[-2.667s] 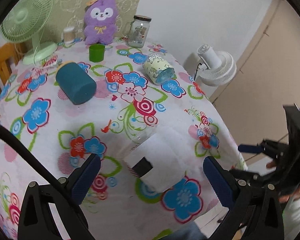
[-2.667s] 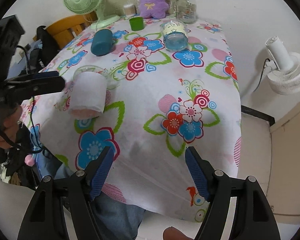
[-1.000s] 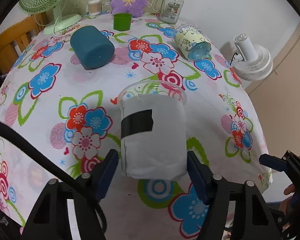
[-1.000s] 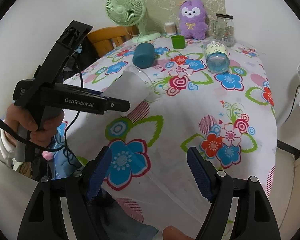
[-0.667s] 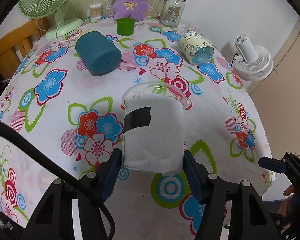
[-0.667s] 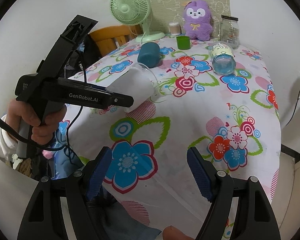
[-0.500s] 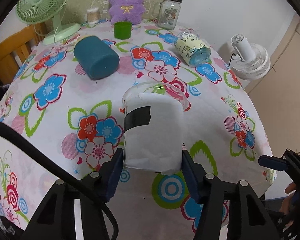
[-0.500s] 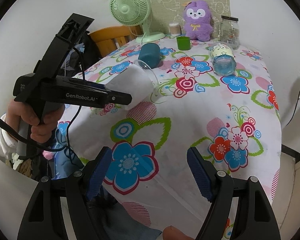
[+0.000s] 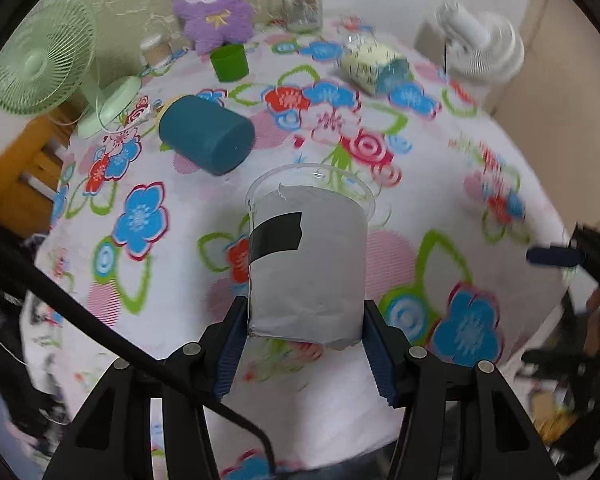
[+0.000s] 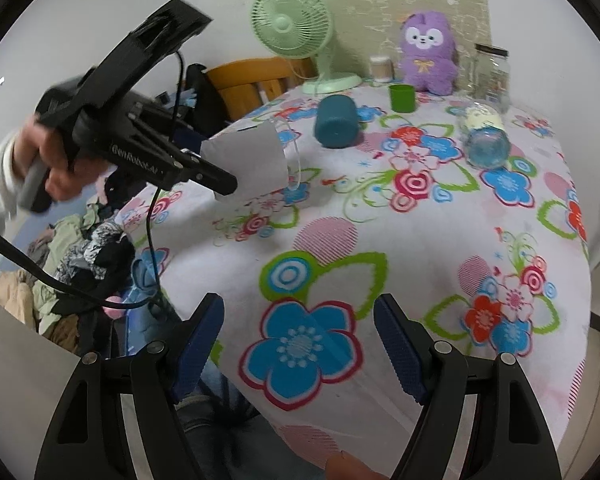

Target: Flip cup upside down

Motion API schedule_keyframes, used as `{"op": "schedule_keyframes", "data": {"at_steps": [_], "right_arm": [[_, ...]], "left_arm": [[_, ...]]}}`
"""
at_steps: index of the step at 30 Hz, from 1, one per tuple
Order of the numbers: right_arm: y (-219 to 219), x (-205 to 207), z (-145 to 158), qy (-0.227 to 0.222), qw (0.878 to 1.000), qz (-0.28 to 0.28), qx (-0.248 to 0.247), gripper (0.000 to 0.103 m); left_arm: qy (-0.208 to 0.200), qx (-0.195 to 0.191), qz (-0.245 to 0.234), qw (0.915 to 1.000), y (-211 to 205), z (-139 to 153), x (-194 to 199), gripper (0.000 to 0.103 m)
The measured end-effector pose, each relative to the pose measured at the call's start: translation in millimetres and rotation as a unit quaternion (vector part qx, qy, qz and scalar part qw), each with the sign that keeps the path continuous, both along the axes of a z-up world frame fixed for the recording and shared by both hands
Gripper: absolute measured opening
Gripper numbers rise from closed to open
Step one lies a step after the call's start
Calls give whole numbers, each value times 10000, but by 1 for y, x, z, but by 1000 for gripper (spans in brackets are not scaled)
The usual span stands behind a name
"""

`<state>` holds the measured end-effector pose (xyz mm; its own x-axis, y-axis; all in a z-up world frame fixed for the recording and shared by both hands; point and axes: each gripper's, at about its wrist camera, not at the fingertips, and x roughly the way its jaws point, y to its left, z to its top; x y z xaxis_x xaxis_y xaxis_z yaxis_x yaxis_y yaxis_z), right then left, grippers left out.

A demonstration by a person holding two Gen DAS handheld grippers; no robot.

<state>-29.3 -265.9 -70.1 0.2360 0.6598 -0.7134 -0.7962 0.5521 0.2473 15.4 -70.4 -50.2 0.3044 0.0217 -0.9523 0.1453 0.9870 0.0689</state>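
My left gripper (image 9: 304, 320) is shut on a clear plastic cup (image 9: 306, 256) wrapped in white paper with a black tape patch. The cup is held above the flowered tablecloth (image 9: 420, 184), tilted, its open rim pointing away from me. In the right wrist view the same cup (image 10: 248, 160) lies almost sideways in the left gripper (image 10: 220, 180), above the table's left edge. My right gripper (image 10: 298, 328) is open and empty over the near part of the table.
On the table lie a teal cup (image 9: 206, 134) on its side, a small green cup (image 9: 230, 62), a patterned cup (image 9: 374, 66) on its side, a glass jar (image 9: 302, 2), a purple plush (image 9: 212, 4) and a green fan (image 9: 40, 70). A white fan (image 9: 480, 46) stands off the right edge.
My left gripper closed on the wrapped cup, lifted it off the table and tipped it towards horizontal. The right gripper stayed open and hardly moved.
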Motion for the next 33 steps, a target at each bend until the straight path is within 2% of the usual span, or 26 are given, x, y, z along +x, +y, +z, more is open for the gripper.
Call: {"op": "schedule_keyframes", "data": {"at_steps": [4,9,15,17,26,33], "right_arm": [[8,-3,0,14,9999,124,49,80],[15,-5,0,40,9997,216,79,80],[19,-7,-3,97,9996,270,60,80],[21,-7,-3,92,9995,296,65,80],[29,-3,-6,54,9994,331,54,80],[34,12,-11,73,9998,173,52,80]], "left_arm": [[497,197,-210,9984,6,2,1,57],[1324,259,-384,9901,11,1,1,57],[2347,252,-328,9712,19,-7,-4,58],[2549,350,-325,9658,21,-9,-6,58],[3254,637,-437,9424,20,-28,-10,60],[3289,626,-465,9411,16,-35,1,61]]}}
